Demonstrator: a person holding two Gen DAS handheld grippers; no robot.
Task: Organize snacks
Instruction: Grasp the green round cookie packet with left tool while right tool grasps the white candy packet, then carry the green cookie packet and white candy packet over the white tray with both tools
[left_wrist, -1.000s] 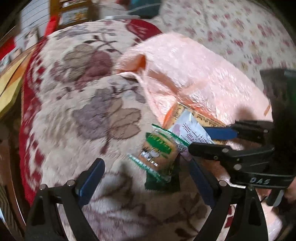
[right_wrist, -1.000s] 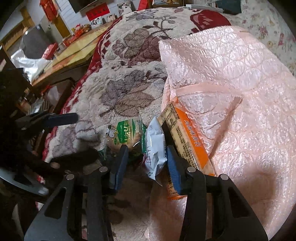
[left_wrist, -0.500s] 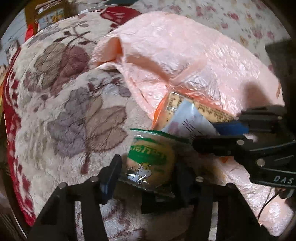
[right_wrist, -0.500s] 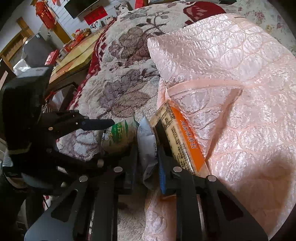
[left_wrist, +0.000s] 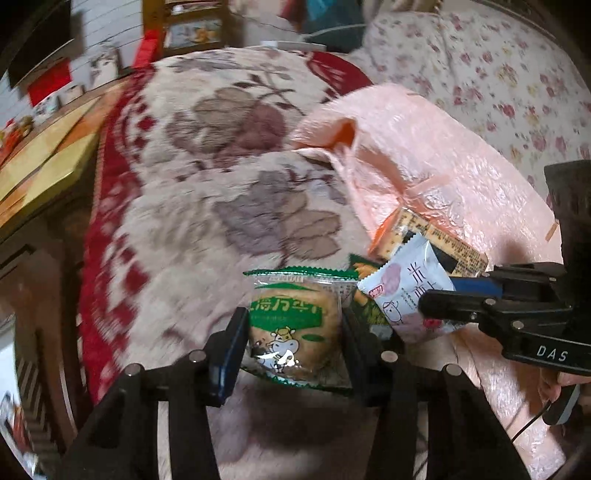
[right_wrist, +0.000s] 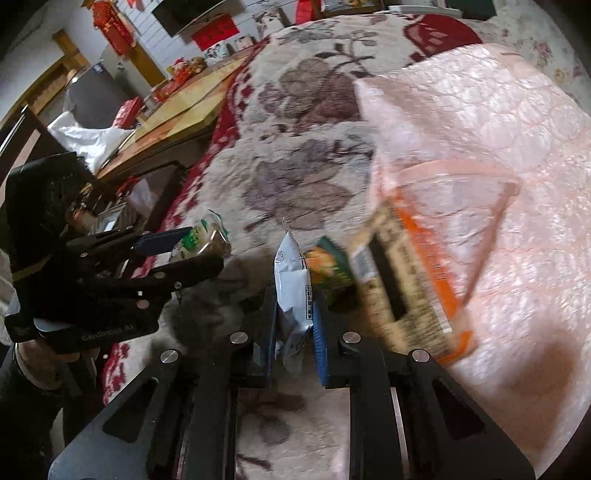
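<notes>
My left gripper (left_wrist: 291, 332) has a green-and-clear cookie packet (left_wrist: 291, 325) between its blue pads. Its jaws are closing and the pads press both sides of the packet. The right wrist view shows that packet (right_wrist: 201, 240) held above the blanket in the left gripper (right_wrist: 192, 247). My right gripper (right_wrist: 295, 314) is shut on a white snack packet (right_wrist: 291, 288), which stands on edge. A dark green packet (right_wrist: 328, 273) and an orange box (right_wrist: 410, 280) lie beside it at the mouth of a pink bubble bag (right_wrist: 480, 129).
Everything rests on a floral fleece blanket (left_wrist: 221, 166) with a red border. A wooden table (left_wrist: 40, 166) stands past its left edge. A flowered sheet (left_wrist: 480, 74) lies behind the pink bag. A person's hand (right_wrist: 33, 362) holds the left gripper.
Both pairs of jaws have come together, the left on the green cookie packet, the right on the white packet. The left gripper has carried its packet left, away from the others.
</notes>
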